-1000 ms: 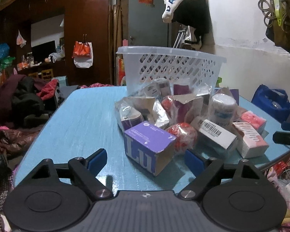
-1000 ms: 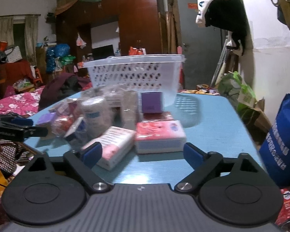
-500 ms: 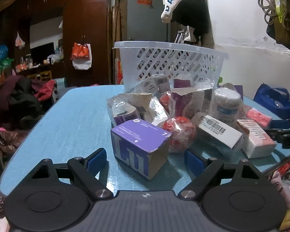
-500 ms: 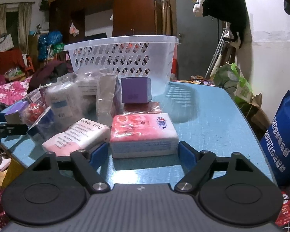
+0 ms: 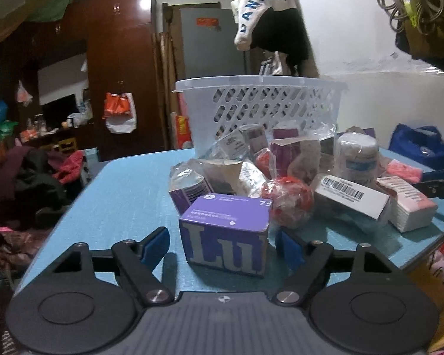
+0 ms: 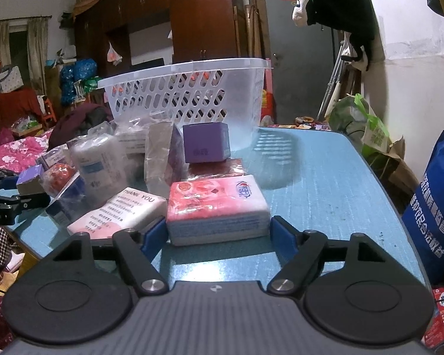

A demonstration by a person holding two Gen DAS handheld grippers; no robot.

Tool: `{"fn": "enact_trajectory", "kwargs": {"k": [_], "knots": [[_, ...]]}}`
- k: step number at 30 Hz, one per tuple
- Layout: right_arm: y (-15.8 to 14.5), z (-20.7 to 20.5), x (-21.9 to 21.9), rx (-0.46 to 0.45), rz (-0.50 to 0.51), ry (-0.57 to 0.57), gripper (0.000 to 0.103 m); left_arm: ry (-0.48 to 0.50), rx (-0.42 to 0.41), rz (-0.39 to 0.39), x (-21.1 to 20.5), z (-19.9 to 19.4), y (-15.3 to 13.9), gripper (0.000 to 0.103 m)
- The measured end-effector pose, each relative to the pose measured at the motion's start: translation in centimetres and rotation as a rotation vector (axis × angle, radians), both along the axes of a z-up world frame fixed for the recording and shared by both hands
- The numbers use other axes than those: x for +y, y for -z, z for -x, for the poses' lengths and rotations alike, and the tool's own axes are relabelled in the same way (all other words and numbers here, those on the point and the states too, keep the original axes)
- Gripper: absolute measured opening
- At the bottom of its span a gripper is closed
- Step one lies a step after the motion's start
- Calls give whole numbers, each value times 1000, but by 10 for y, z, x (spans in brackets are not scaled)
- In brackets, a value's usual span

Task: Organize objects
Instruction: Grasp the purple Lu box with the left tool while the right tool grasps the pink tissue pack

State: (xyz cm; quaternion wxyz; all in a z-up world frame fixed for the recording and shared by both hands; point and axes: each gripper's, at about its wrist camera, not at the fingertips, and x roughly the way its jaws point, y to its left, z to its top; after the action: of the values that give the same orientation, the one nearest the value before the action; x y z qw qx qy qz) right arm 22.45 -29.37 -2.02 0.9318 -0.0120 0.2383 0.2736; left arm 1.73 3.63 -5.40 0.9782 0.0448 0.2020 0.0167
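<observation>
A pile of packaged goods lies on a blue table [image 5: 124, 195] in front of a white slotted basket [image 5: 260, 103]. In the left wrist view my left gripper [image 5: 223, 247] is open, its blue pads on either side of a purple box [image 5: 226, 230] with small gaps. In the right wrist view my right gripper [image 6: 217, 235] is open around a pink tissue pack [image 6: 216, 207], pads close to its ends. The basket [image 6: 186, 94] stands behind the pile.
Beside the tissue pack lie a "THANK YOU" pack [image 6: 118, 213], a purple cube [image 6: 206, 142], a wrapped white jar [image 6: 99, 162] and a red ball [image 5: 288, 199]. A blue bag [image 6: 435, 207] stands off the table's right edge. The left gripper shows at far left [image 6: 3, 199].
Both grippers moved forward and lower. The purple box now sits between the left pads and the tissue pack between the right pads. Both stayed open.
</observation>
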Motion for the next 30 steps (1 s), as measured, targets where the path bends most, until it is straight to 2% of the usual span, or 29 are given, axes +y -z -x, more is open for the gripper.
{"fn": "enact_trajectory", "kwargs": {"k": [1,2,8,11,15,17,19,21,24,27,30], "knots": [[0,0,-1,0,-3,-1,75,19,-4,15,2,1,0,70],[0,1,-2,-4,-6,-3,75,31,6,41,6,2,0,55],[-7,13,-15,-34,-37,16,74,53,-43,36,3,17,-9,55],[-15,16,-23,-53,-54,30,74,59,-64,77,8,19,-16,55],[-26,12,-29,-70,-100,43,74,71,-111,176,17,16,-29,55],[-39,5,-26,-89,-106,37,74,68,-126,185,21,6,-43,55],[-57,-8,-17,-117,-105,10,74,75,-151,191,23,-12,-66,55],[-81,-29,0,-150,-97,-19,74,83,-149,204,24,-48,-95,55],[-115,-78,31,-152,-112,-63,74,87,-98,221,23,-114,-125,55],[-127,-127,65,-113,-72,-75,74,64,-21,234,20,-174,-137,55],[-125,-153,92,-115,22,-57,74,29,62,246,18,-217,-129,55]]}}
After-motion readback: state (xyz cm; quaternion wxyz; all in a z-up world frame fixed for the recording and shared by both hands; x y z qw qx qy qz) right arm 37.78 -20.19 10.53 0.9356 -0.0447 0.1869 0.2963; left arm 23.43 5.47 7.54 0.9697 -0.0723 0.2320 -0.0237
